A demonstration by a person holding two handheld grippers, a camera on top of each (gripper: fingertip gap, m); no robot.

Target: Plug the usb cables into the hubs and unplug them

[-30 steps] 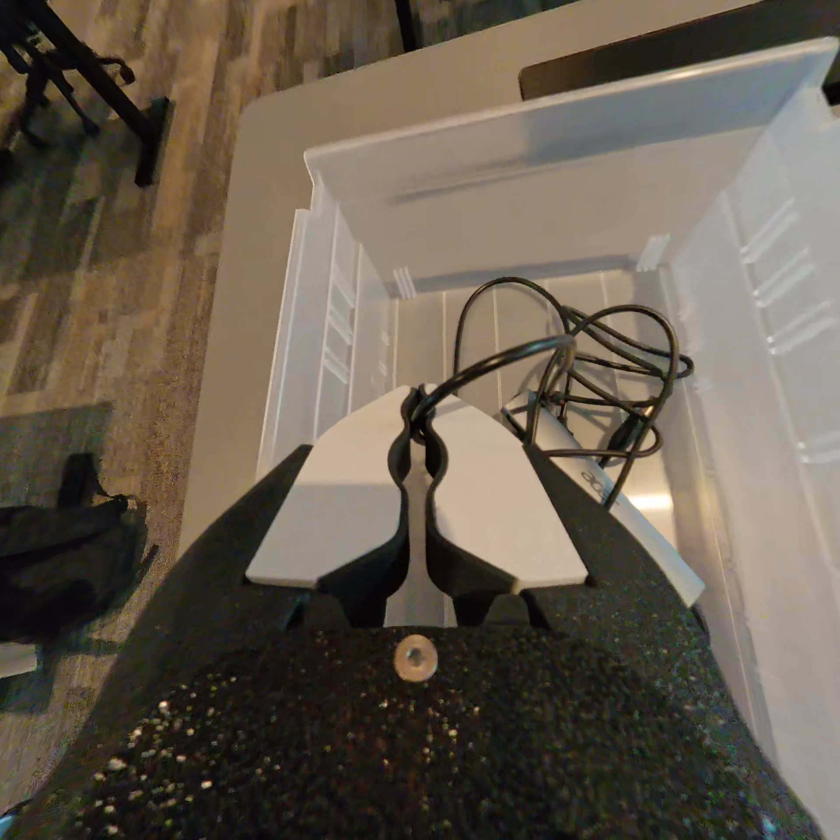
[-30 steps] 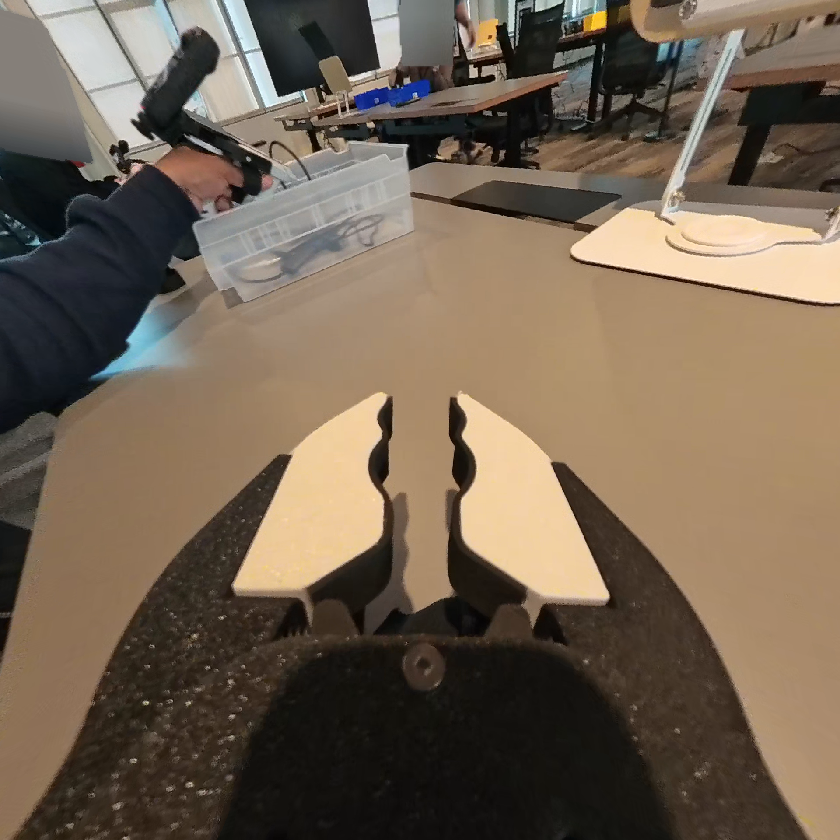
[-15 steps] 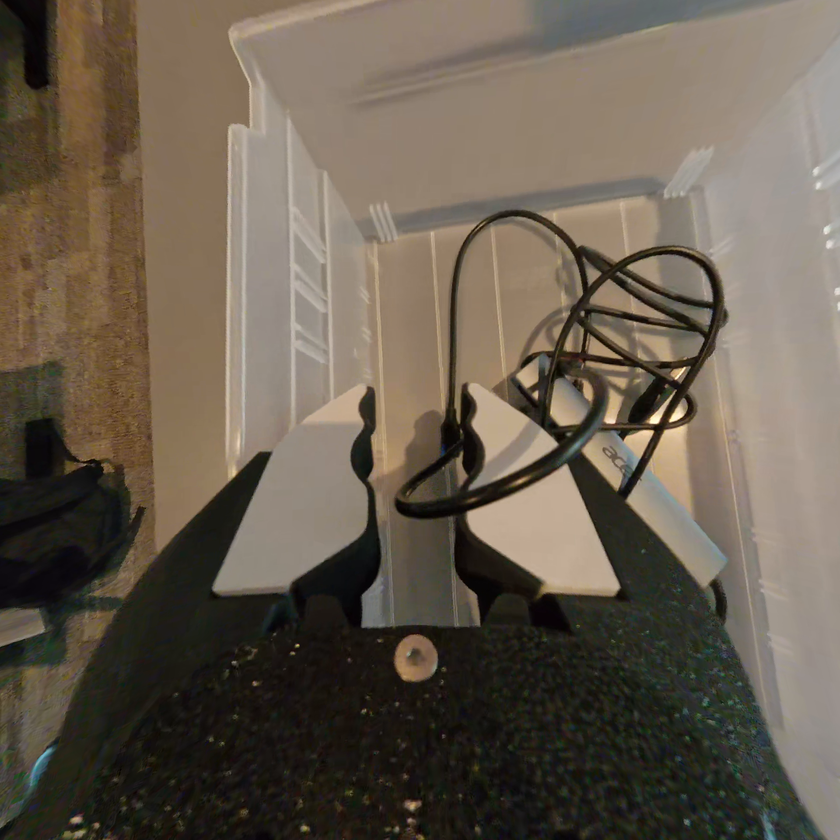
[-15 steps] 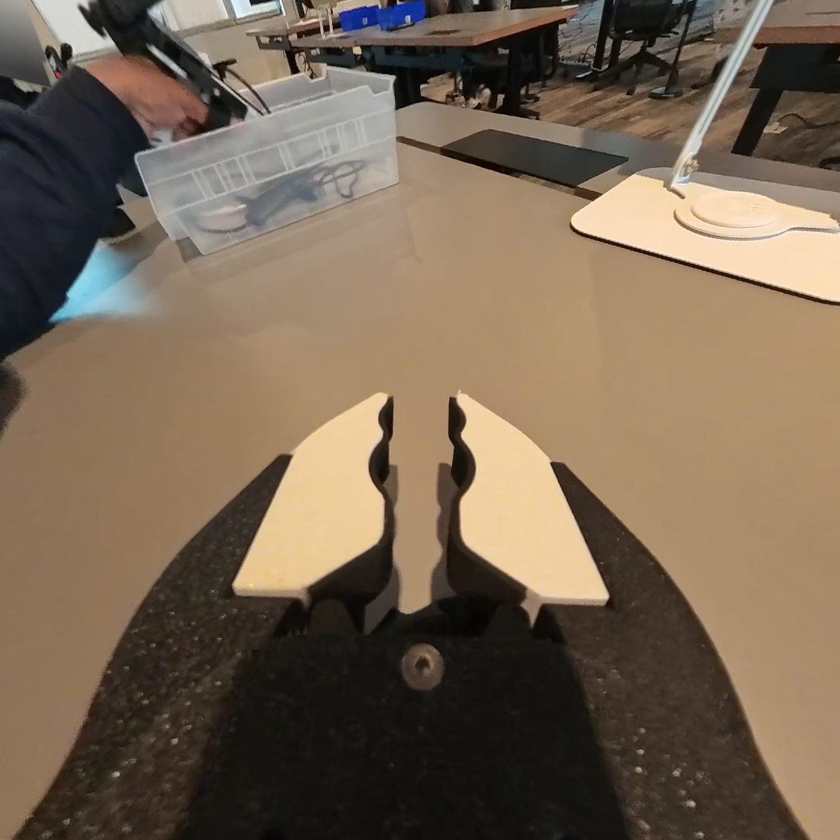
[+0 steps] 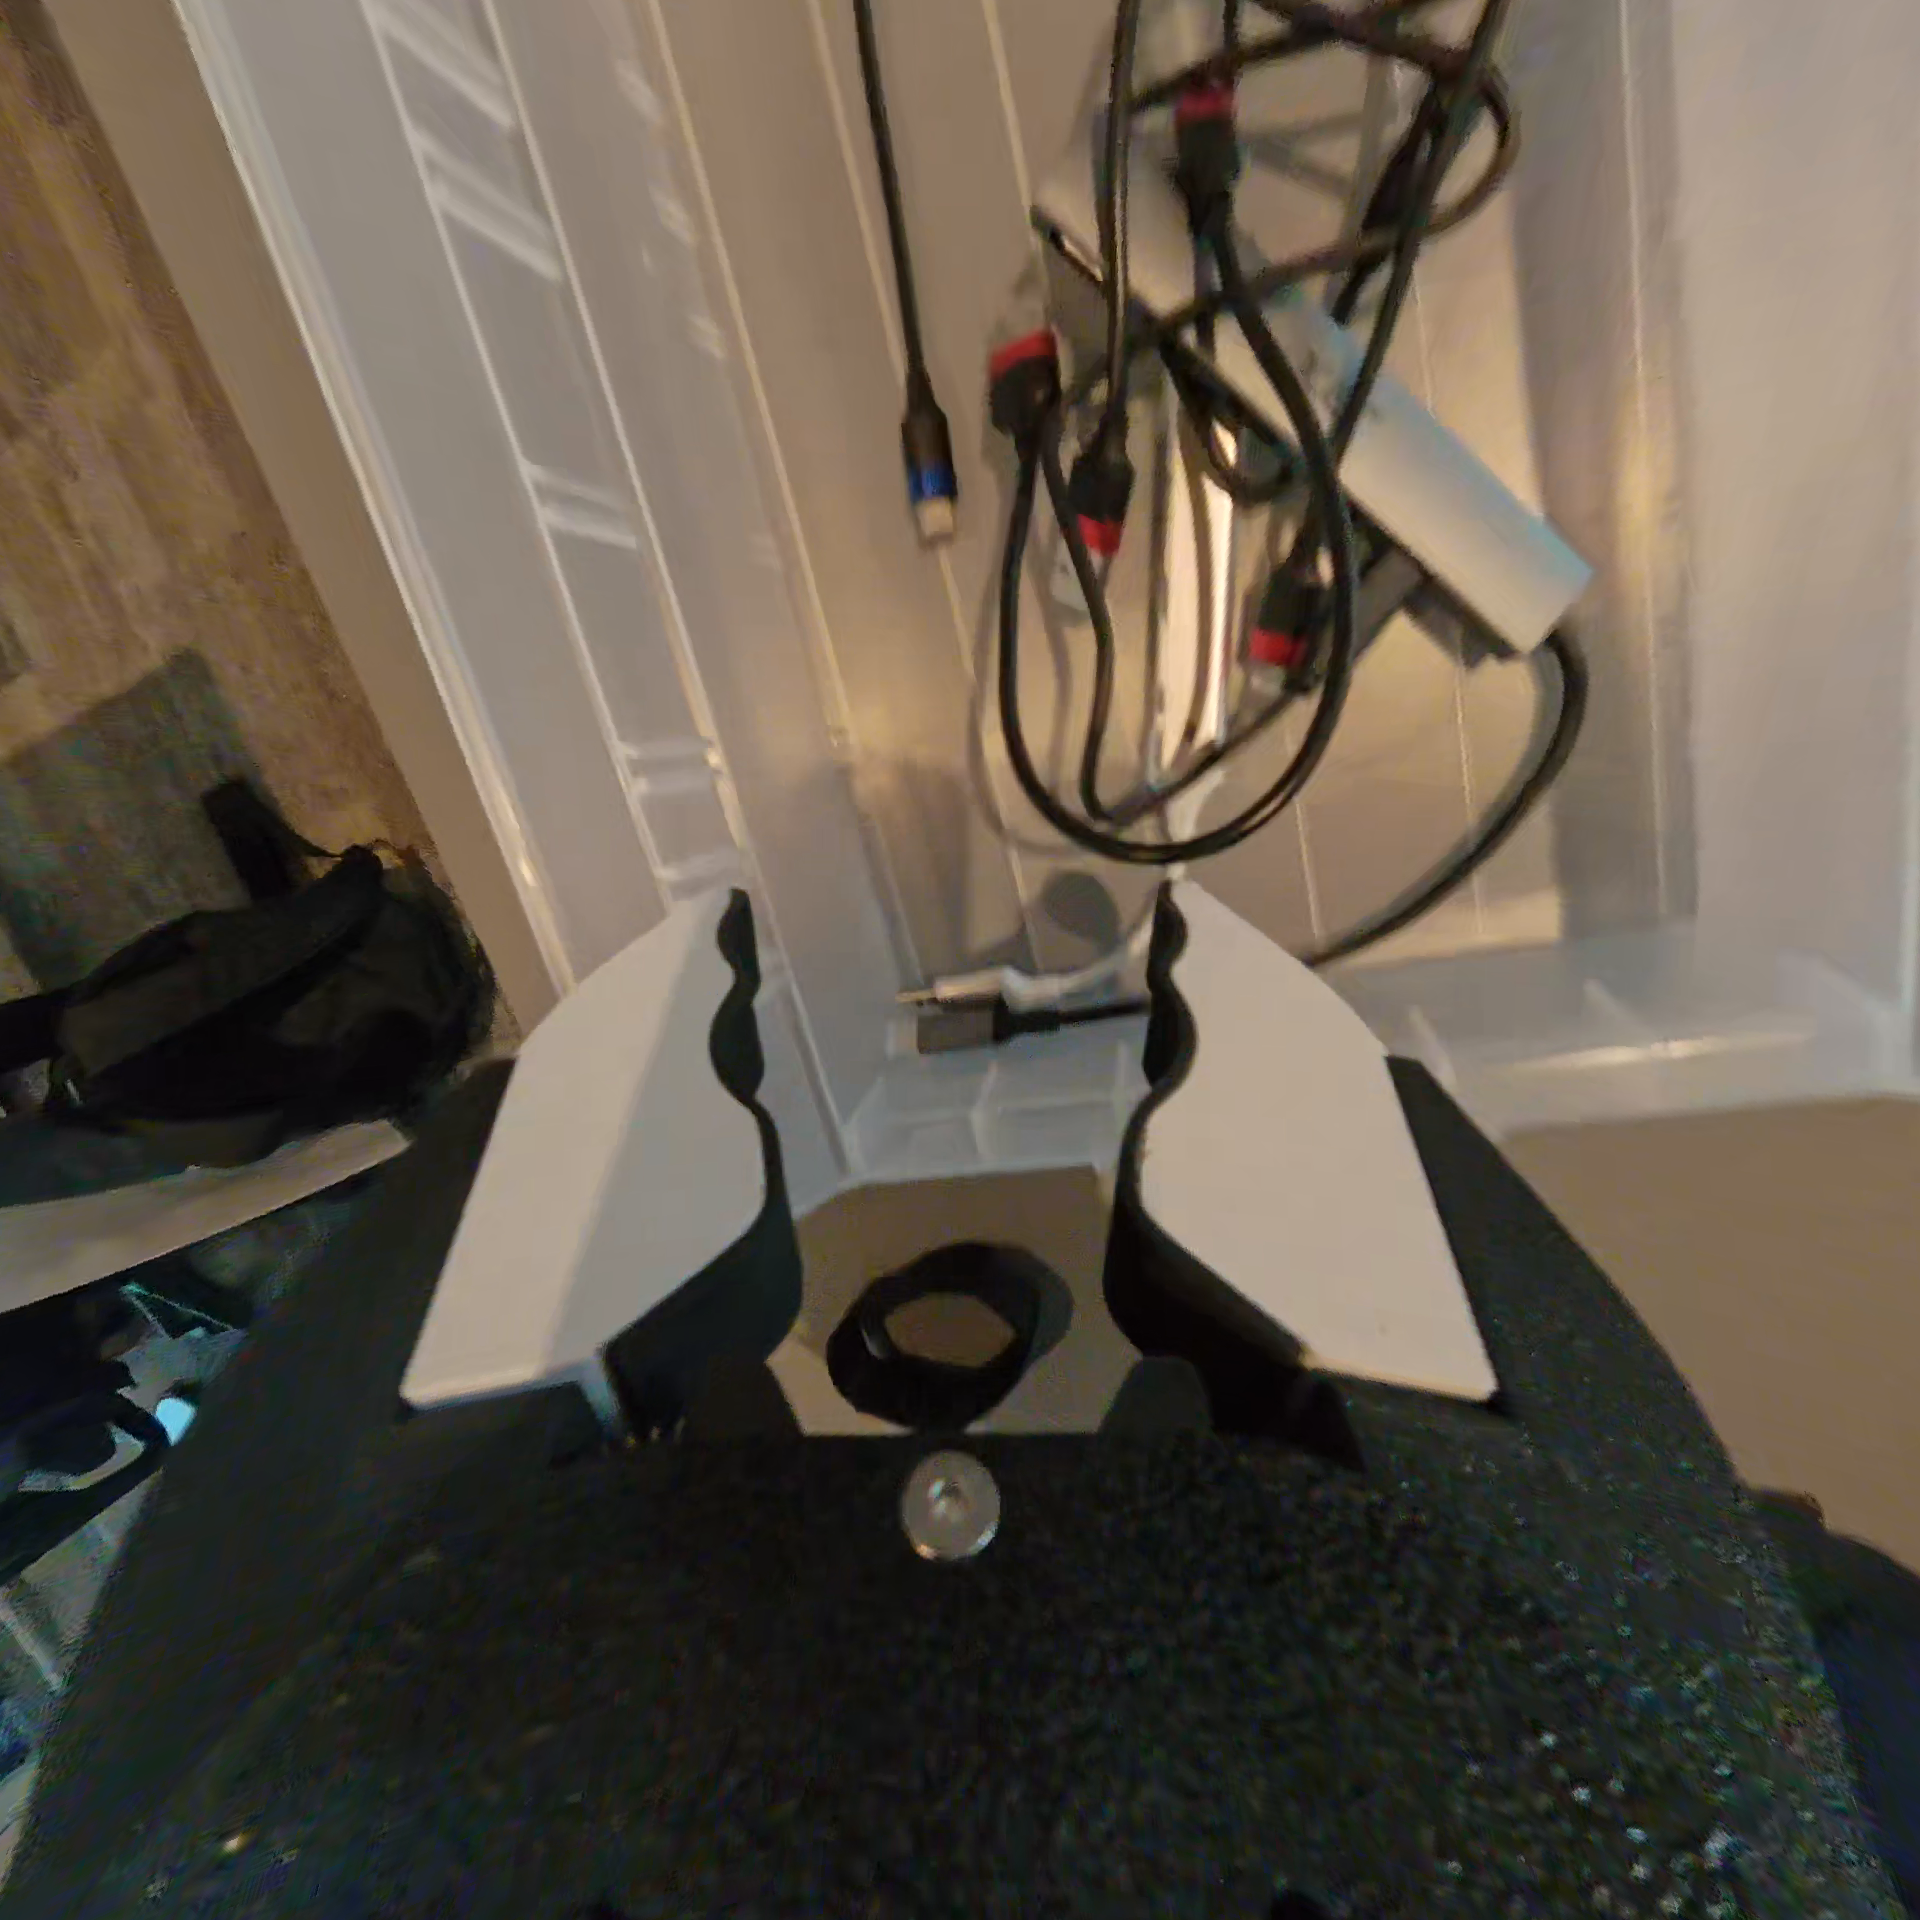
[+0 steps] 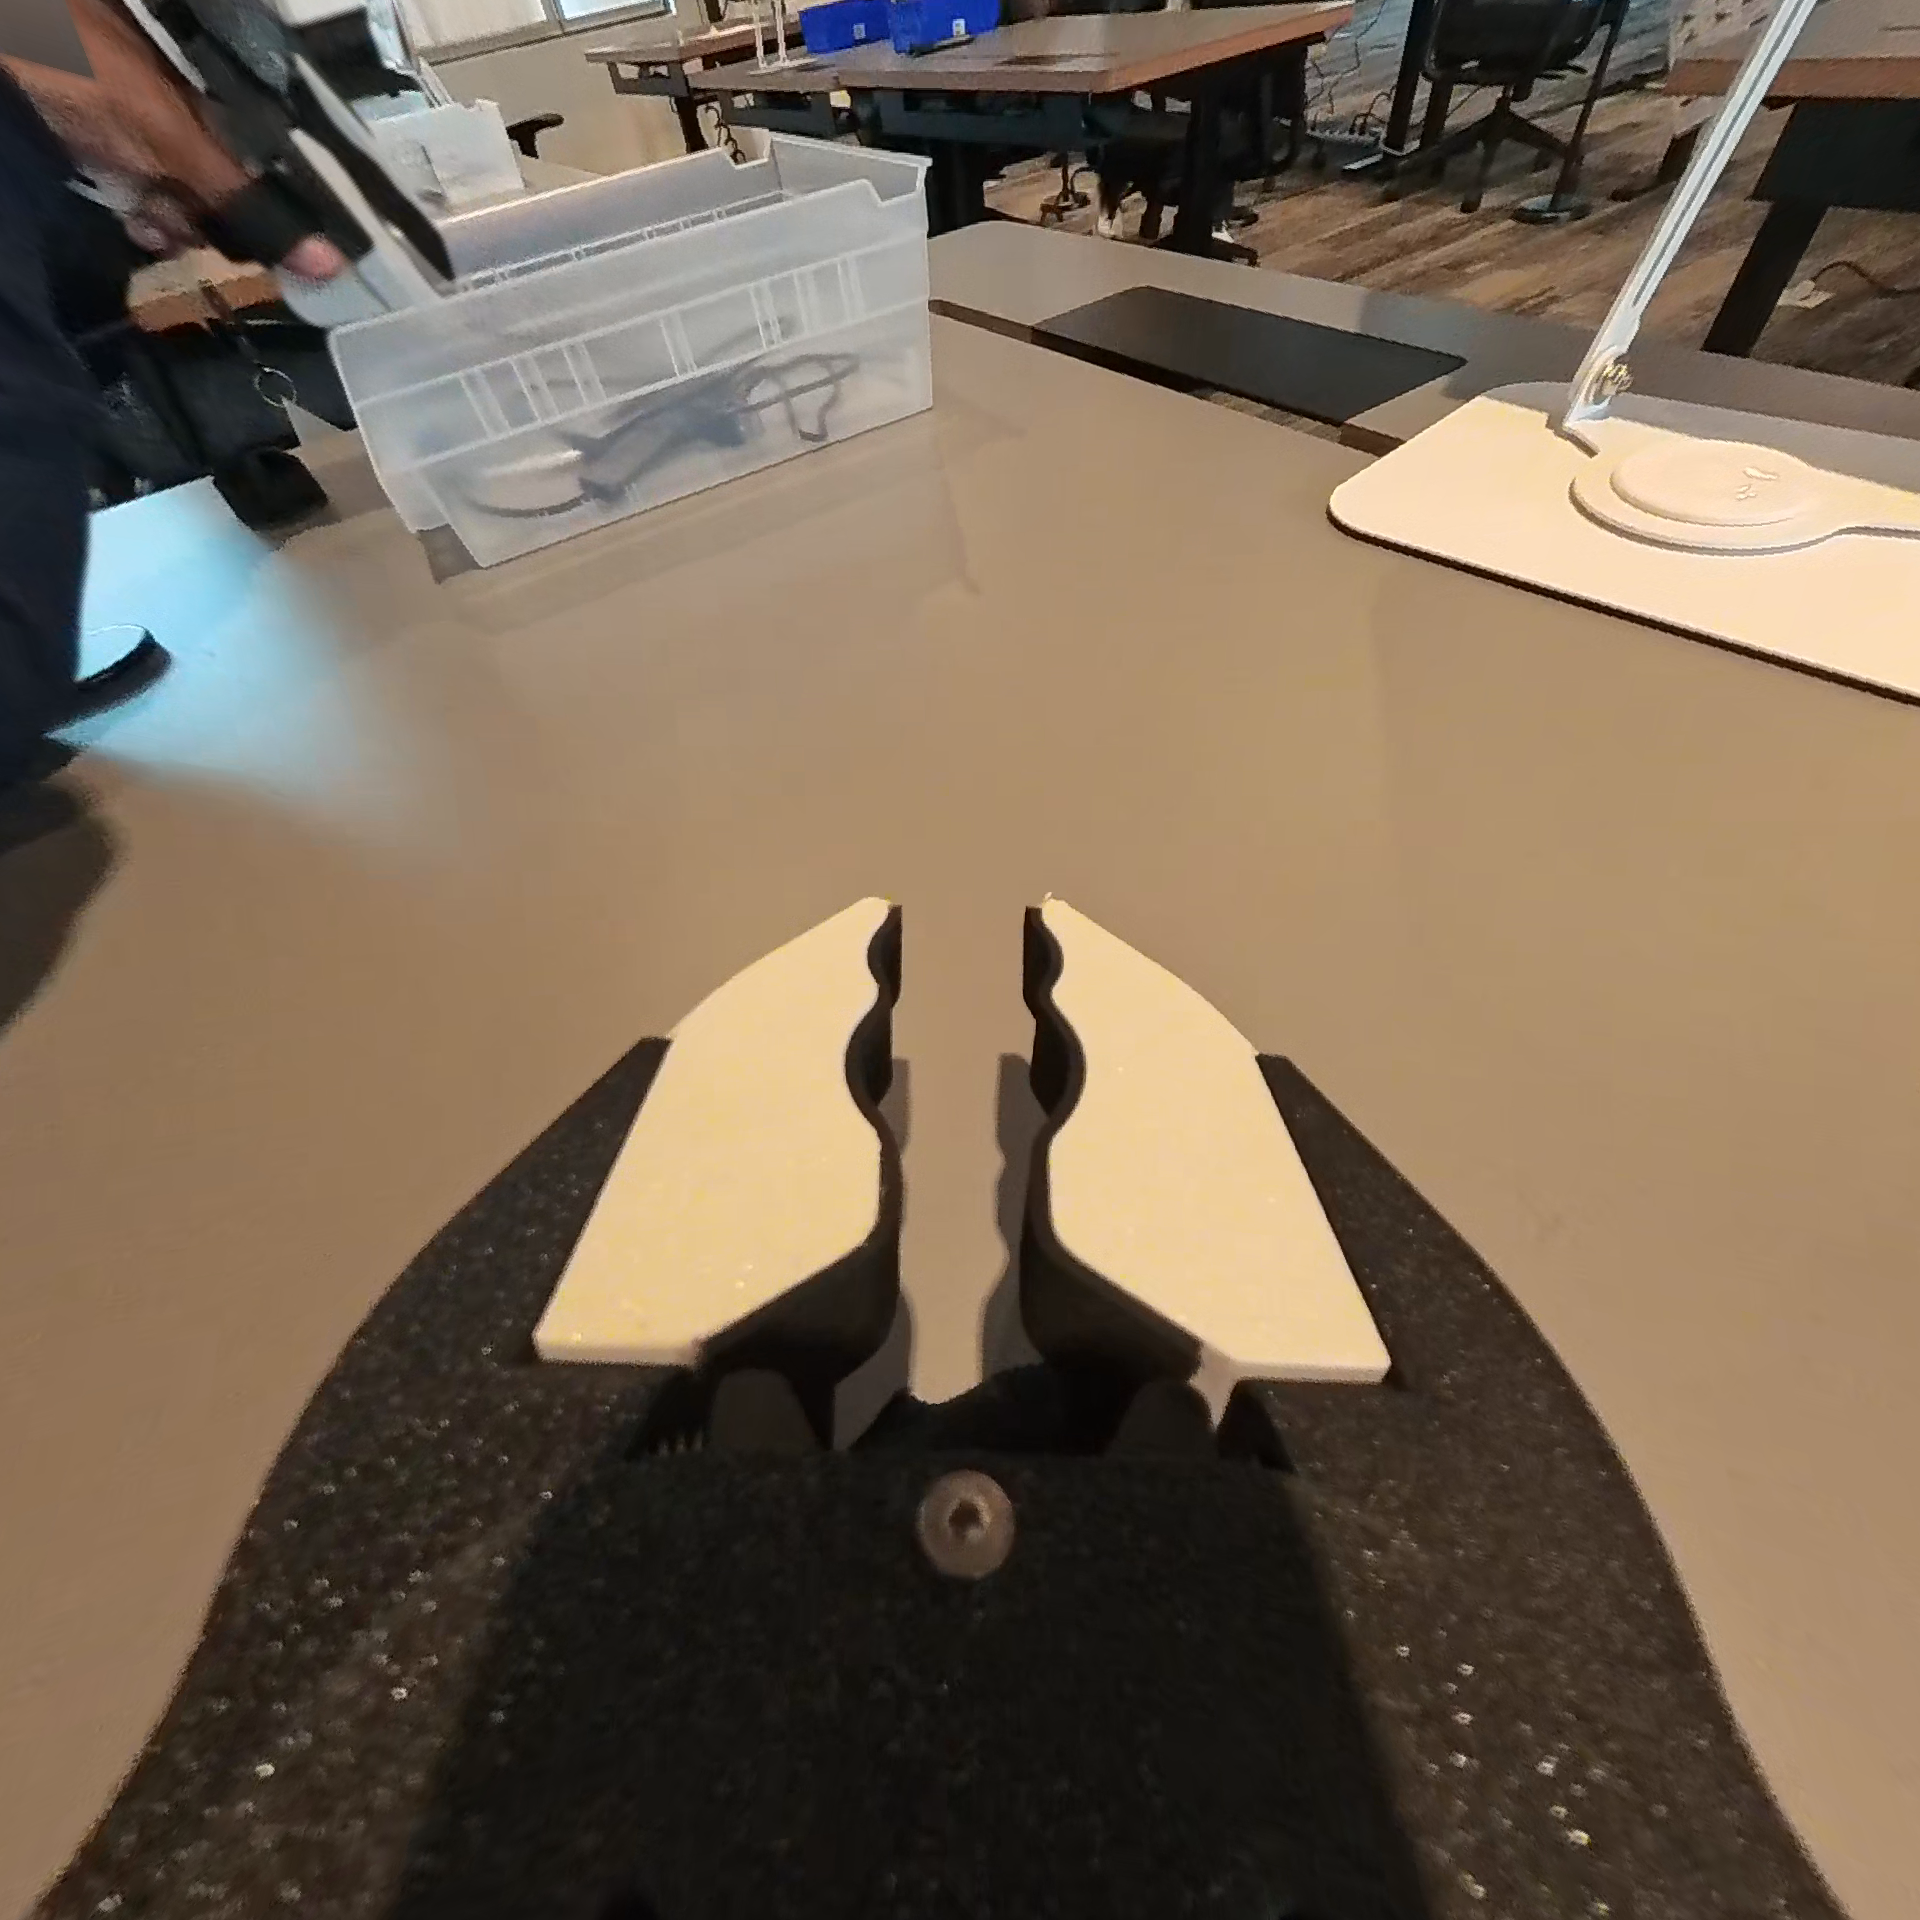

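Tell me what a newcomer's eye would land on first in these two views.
In the left wrist view, a tangle of black USB cables with red-banded plugs, draped over a silver hub, fills the clear plastic bin just beyond the wide-open left tool. In the right wrist view, the right tool hangs empty, slightly parted, over the bare grey table, the bin far off at upper left.

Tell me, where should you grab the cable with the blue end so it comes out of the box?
Grip the blue-banded plug, by its stiff body just behind the metal tip. It lies alone beside the tangled cables, so the left hand-held gripper, now open, probably comes best from above, fingers either side.
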